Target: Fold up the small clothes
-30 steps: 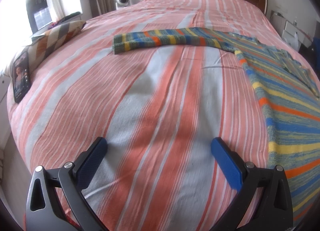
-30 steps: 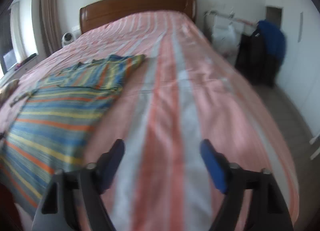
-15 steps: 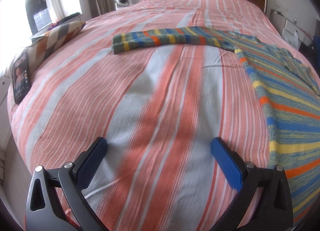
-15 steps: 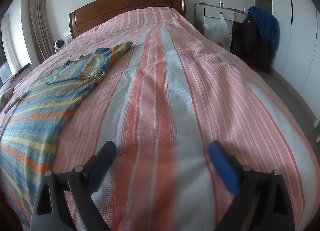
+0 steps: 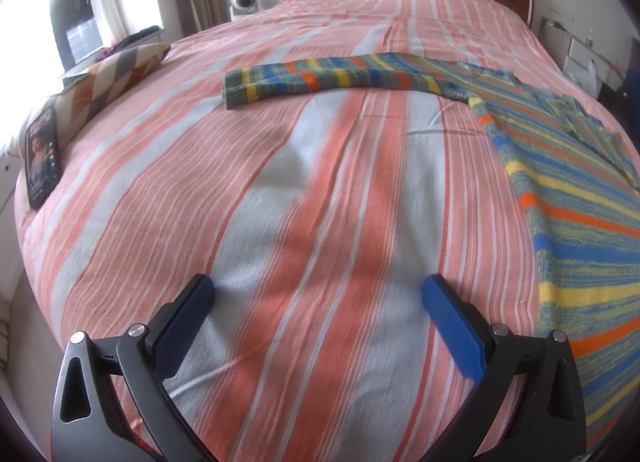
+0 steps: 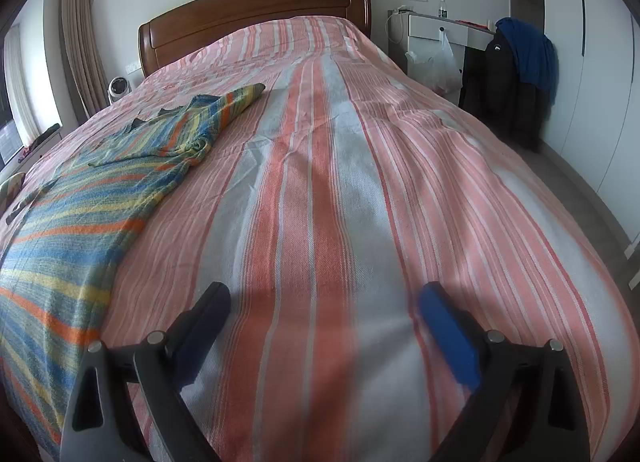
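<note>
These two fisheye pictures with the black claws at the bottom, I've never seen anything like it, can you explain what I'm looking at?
Each picture comes from a camera on a hand-held two-finger gripper, looking forward along its blue-padded fingers. One shows the left gripper, the other the right gripper. Both are open and hold nothing; the right one's jaws have just been widening. Below them is a bed with a pink striped cover. A striped sweater lies spread on it, one sleeve stretched sideways. A phone rests at the bed's edge beside a cushion.
</note>
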A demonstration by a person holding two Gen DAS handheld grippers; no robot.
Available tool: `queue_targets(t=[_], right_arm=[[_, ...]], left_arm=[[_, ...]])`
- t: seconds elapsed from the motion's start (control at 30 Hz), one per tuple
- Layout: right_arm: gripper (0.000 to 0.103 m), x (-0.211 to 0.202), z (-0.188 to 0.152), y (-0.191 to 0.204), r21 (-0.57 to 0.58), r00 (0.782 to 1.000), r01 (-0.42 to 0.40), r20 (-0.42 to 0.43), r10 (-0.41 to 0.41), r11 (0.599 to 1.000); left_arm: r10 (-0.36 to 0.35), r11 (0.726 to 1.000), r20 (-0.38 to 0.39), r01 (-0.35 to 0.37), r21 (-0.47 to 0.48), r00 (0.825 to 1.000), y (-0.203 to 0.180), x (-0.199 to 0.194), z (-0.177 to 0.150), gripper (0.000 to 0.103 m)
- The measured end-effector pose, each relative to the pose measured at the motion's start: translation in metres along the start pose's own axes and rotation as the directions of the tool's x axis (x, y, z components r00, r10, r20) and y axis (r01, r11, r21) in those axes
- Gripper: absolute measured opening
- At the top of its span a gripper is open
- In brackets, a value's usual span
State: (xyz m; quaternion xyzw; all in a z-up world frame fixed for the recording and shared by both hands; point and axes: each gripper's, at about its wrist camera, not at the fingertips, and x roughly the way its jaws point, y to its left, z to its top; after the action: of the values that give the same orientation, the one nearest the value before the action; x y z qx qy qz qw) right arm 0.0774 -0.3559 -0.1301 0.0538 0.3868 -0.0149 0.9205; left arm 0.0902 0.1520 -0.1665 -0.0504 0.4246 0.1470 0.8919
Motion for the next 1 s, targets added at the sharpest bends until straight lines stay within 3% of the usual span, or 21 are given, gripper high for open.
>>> queue_targets(t=[1.0], right_arm=[[0.095,0.0002,-0.0016,0.0008,0.000,1.000,0.002,0.002,-0.002,1.000]], left_arm=[[0.002,1.000,0.001,-0.002,0.004,1.000,-0.0018,0.0000,-0.0007,0.103]])
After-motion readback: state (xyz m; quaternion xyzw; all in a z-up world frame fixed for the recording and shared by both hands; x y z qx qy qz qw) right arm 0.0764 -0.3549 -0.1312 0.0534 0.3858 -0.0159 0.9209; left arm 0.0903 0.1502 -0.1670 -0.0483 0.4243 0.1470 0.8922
